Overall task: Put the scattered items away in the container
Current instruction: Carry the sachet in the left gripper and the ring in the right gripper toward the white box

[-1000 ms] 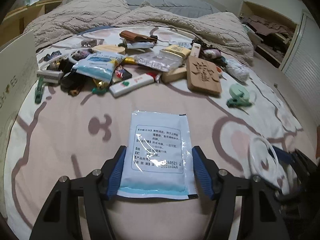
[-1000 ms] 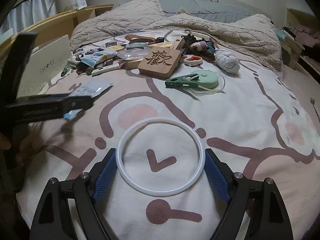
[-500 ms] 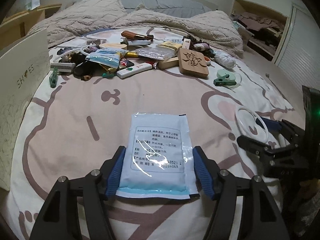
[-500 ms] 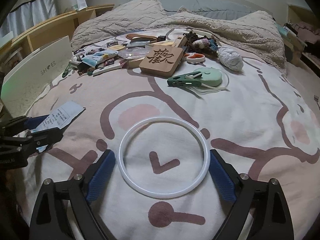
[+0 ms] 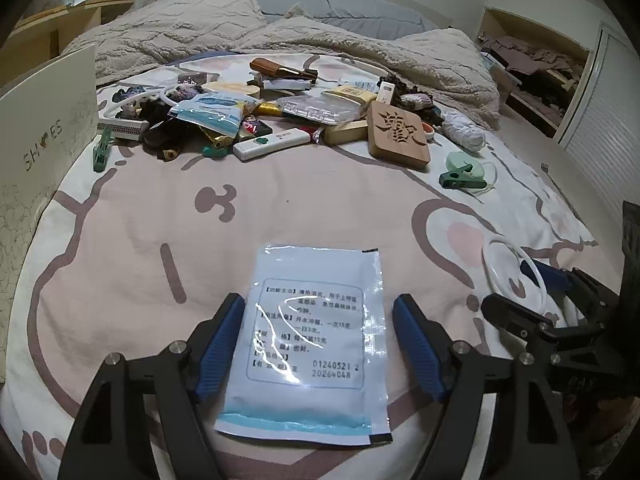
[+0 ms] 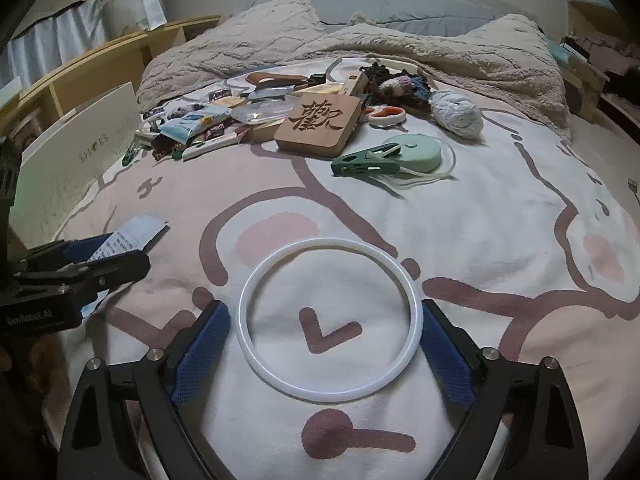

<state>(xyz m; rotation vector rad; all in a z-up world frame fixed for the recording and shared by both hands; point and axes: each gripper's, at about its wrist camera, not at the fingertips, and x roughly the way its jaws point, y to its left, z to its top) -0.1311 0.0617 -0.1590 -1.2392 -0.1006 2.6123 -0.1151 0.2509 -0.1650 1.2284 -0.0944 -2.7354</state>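
A white and blue sachet point(image 5: 308, 340) with printed text lies flat on the bedsheet between the pads of my left gripper point(image 5: 318, 302). Its jaws are opening, and a gap shows on each side of the sachet. A white ring point(image 6: 328, 242) lies flat on the sheet between the pads of my right gripper point(image 6: 324, 307). Those jaws are closing and sit close to the ring's rim without gripping it. The white shoe box point(image 5: 40, 140) stands at the left edge of the bed. Each gripper appears low in the other's view.
A pile of small items point(image 5: 280, 120) lies across the back of the bed with a carved wooden block point(image 5: 398, 134). A green clip and mint tape measure point(image 6: 400, 156) lie right of it. A beige blanket point(image 5: 360, 40) is bunched behind; shelves point(image 5: 532, 72) stand at right.
The left gripper sank toward the bed with the sachet, then its pads drew away from the sachet's edges. The right gripper's jaws widened a little around the ring.
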